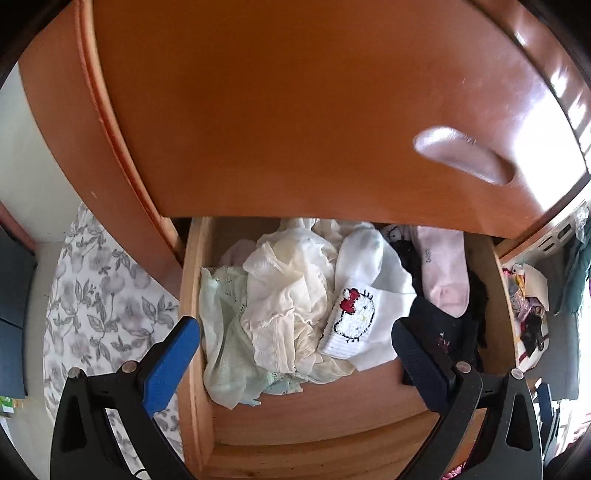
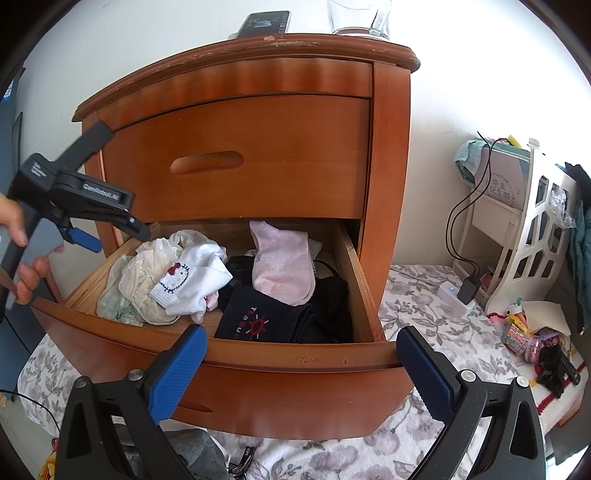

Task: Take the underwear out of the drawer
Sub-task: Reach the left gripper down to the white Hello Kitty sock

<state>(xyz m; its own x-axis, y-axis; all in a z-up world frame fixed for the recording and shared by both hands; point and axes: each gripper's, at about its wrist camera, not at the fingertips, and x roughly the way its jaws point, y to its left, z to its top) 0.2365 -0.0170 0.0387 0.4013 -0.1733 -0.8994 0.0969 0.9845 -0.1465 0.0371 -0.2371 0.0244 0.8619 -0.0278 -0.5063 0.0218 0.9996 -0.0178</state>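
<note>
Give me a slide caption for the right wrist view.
Open right claw faces the pulled-out drawer of socks and underwear; left claw hovers above it.

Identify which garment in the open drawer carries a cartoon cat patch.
The white sock lying on the cream pile at the drawer's left. The pink sock is plain; the dark garment bears a red sun design.

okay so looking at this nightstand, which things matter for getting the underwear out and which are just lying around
Job: open lower drawer; cream underwear; left gripper, open above it; right gripper, open.
Lying about: pink sock; cat-patch sock; drinking glass; phone.
</note>
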